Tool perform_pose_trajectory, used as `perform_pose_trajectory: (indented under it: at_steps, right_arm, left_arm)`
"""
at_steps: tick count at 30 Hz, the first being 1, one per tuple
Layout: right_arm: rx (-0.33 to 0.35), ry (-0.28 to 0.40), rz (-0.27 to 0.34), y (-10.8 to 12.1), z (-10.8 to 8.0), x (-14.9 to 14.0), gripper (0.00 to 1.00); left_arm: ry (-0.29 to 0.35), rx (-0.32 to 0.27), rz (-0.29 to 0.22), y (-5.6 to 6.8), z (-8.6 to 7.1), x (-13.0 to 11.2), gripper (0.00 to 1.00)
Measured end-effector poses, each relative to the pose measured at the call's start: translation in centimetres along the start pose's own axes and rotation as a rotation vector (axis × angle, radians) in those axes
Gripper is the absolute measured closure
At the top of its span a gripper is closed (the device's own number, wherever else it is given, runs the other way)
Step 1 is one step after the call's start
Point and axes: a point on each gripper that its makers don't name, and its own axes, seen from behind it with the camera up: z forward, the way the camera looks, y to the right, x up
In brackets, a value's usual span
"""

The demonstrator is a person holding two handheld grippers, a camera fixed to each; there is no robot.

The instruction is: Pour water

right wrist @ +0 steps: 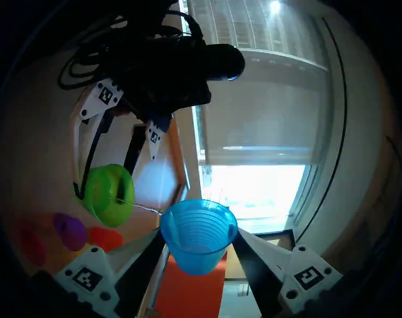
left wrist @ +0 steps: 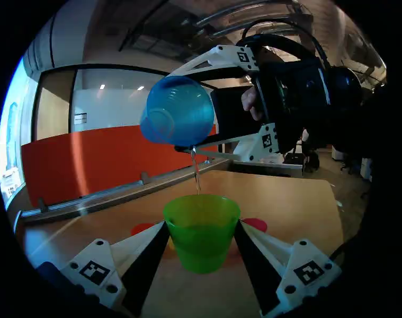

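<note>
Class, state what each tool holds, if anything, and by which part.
The left tool holds the green cup, clamped across its side wall below the rim. The right tool holds the blue cup, likewise by its side wall, tipped to pour.

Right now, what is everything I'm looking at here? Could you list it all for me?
green cup: one, green, upright between the left gripper's fingers
blue cup: one, blue, tipped over the green cup
water: one thin clear stream, falling from the blue cup into the green cup
round pieces: three, pink, purple and red, on the table; too blurred to name
table: one, light wood, under the cups
partition: one, orange-red, behind the table
window: one, bright, beyond the blue cup
left gripper: one, white and black, shut on the green cup
right gripper: one, white and black, shut on the blue cup
hand: one, holding the right gripper
</note>
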Motion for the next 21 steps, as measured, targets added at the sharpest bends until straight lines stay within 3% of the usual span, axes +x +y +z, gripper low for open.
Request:
perform_pose_trajectory:
  at_steps: [21]
  right_arm:
    - [0.0, -0.011, -0.047, 0.29, 0.15, -0.52, 0.1]
  left_arm:
    - [0.004, -0.001, 0.0, 0.07, 0.18, 0.22, 0.17]
